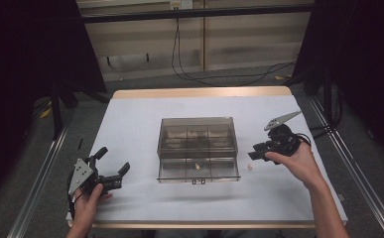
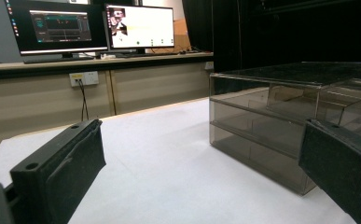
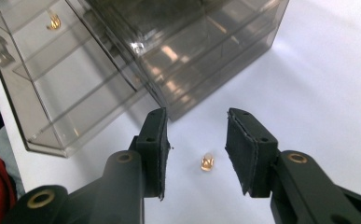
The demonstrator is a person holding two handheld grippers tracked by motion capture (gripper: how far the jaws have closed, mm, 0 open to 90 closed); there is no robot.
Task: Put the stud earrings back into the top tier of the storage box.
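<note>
Jaws of both the right hand-held gripper and left hand-held gripper spread, empty.

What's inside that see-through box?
A small gold piece lies in the pulled-out drawer of the box. The upper compartments look dark through the tinted lid, so their contents cannot be made out.

Lab, computer monitors on bench, black curtains (recording rig)
</note>
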